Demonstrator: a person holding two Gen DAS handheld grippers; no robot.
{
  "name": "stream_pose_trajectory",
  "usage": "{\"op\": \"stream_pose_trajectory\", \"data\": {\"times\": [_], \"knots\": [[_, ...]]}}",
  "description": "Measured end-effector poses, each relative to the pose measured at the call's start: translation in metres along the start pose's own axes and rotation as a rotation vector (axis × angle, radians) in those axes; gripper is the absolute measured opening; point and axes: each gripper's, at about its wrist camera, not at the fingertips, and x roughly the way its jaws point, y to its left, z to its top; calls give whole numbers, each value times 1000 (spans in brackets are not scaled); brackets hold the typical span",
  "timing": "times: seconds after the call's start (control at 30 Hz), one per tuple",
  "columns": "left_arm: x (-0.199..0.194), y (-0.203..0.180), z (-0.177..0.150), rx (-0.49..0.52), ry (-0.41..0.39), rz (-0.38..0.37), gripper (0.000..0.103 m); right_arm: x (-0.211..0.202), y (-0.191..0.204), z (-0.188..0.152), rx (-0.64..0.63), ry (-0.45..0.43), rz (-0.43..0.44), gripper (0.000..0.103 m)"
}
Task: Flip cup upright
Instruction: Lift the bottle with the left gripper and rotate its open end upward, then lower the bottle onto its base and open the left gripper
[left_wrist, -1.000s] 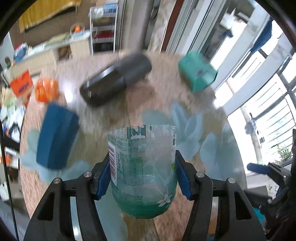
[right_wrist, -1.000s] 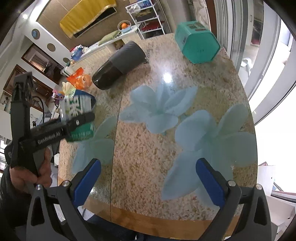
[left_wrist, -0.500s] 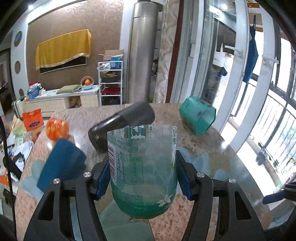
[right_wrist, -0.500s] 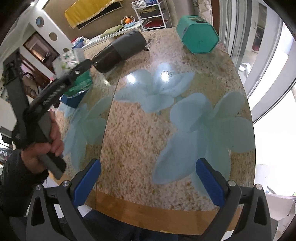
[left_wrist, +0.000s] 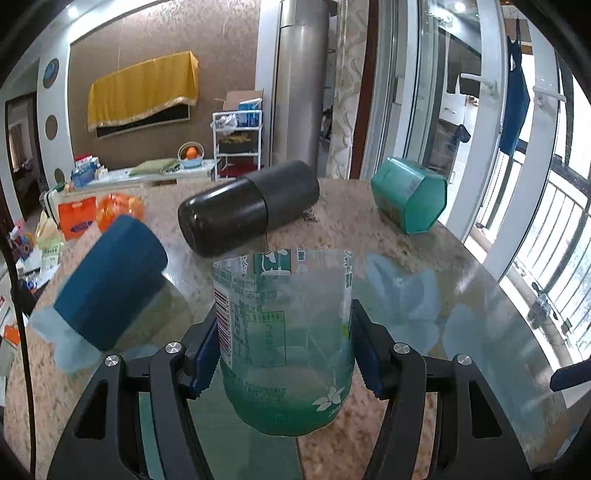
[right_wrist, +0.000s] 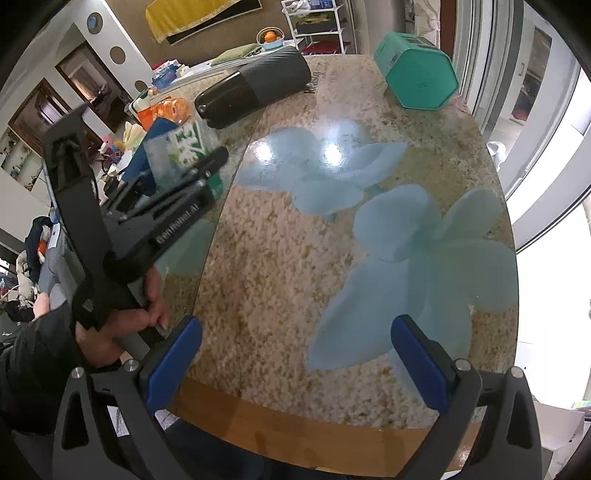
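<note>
- The blue block (left_wrist: 107, 284) is being seen lying on its side near the left edge of the table (right_wrist: 295, 258), with an orange packet (left_wrist: 120, 210) beyond it toward the far left edge.
- The cup (left_wrist: 284, 332), a clear cut-off bottle with a green base and a printed label, is being held in the left gripper (left_wrist: 284, 350); the jaws are being pressed against its two sides, narrowed to the cup's width.
- The cup is being carried over the left half of the table, open rim pointing away from the camera and green base nearest it. Whether the base is touching the glass cannot be told from either view.
- The step in hand is judged to be the turning itself: in the right wrist view the cup (right_wrist: 177, 155) is appearing tilted rather than plumb.
- The next move is judged to call for levelling the wrist until the rim faces up, lowering the base onto the top, then easing the jaws apart without tipping the light plastic.
- A dark flask (left_wrist: 247, 210) is lying on its side at the far edge.
- A teal hexagonal box (left_wrist: 410, 201) is lying toward the far right edge.
- The right gripper (right_wrist: 295, 362) is being held over the near edge with jaws spread wide, nothing between them.
</note>
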Motion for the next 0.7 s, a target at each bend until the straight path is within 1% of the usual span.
{"op": "stream_pose_trajectory", "data": {"times": [0.1,0.2,0.3,0.37,0.47,0.6,0.67,0.7], "knots": [[3,2,-4,-18,20,1,67,2,-2,2,27,-4,17,103],[5,3,-10,-19,39,4,67,3,0,5,25,-5,19,103],[6,2,-15,-10,67,8,67,2,4,6,12,-6,6,103],[4,0,-18,4,72,14,67,4,3,6,8,-2,-7,103],[2,-3,-20,13,79,1,67,6,2,5,13,10,-20,103],[4,0,-24,-6,113,-9,67,8,0,3,23,13,-25,103],[4,1,-25,-13,115,-13,69,8,0,3,21,13,-27,103],[5,1,-25,-10,126,-17,71,8,0,3,20,15,-27,103]]}}
